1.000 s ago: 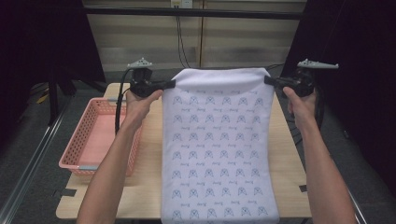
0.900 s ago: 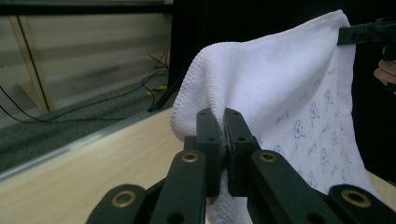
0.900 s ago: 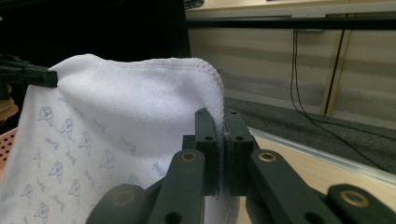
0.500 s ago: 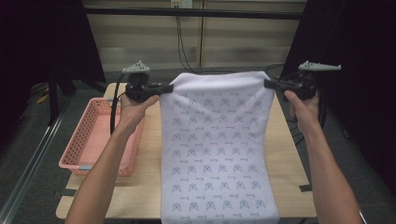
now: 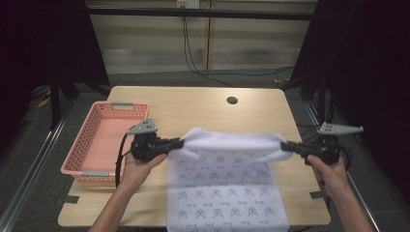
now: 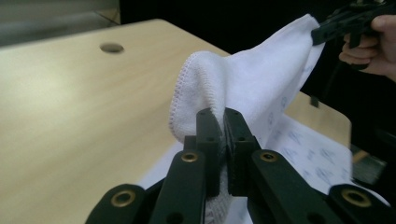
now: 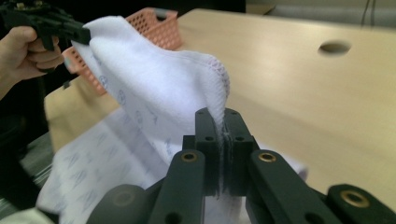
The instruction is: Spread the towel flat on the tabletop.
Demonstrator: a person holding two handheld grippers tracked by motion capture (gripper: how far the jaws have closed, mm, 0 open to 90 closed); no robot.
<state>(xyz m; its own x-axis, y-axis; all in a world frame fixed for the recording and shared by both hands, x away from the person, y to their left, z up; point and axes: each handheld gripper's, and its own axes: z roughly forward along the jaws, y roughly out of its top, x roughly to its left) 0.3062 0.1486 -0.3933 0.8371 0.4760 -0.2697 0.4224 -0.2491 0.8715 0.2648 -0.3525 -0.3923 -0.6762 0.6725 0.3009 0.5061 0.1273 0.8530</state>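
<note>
On a pale wooden table, both grippers pinch a white towel's corners.

Light wood tabletop, round cable hole beyond the hand-held grippers. Pink mesh basket outboard of the left one. Grey floor around. Pale panelled wall behind, black cables hanging. Dark surroundings either side.
</note>
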